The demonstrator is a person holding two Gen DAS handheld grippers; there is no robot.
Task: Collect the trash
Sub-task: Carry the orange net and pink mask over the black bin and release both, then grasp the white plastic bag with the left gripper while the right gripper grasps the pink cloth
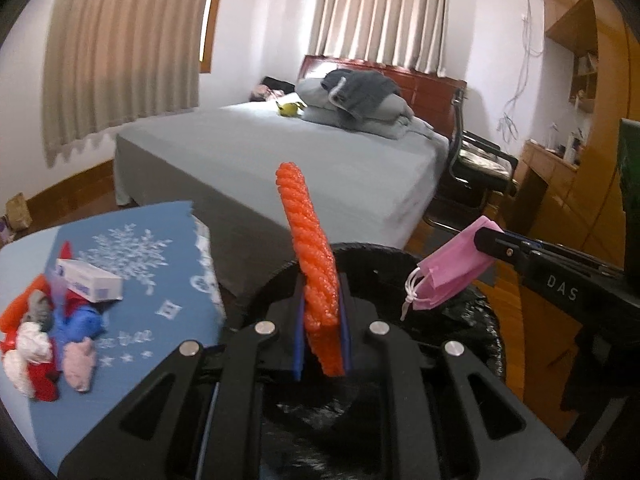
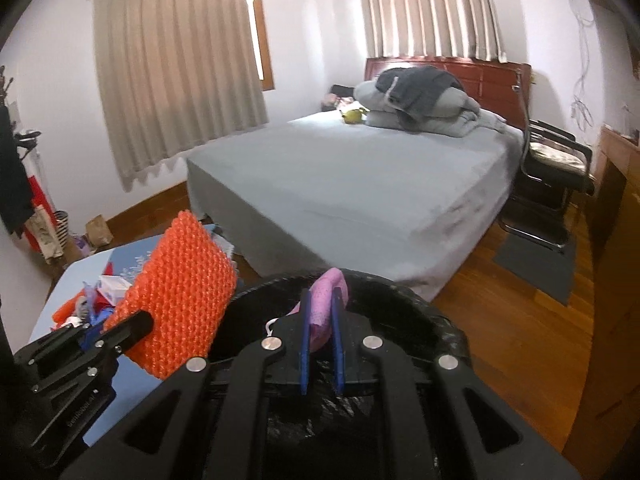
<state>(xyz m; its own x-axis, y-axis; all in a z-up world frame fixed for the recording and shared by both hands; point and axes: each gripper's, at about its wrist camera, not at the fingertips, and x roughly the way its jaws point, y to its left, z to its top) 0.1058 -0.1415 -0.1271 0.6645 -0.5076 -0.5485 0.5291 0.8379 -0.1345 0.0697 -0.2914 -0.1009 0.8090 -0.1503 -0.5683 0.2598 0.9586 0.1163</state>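
My left gripper is shut on an orange foam net sheet, seen edge-on and standing up from the jaws; in the right wrist view the orange foam net sheet shows flat, held by the left gripper. A pink face mask is pinched in my shut right gripper; the pink face mask also hangs from the right gripper in the left wrist view. Both grippers hover over a black bin lined with a black bag, black bin.
A blue snowflake-patterned table at the left holds a small white box and several scraps of red, white, blue and pink trash. Beyond stand a grey bed, a black chair and wooden furniture.
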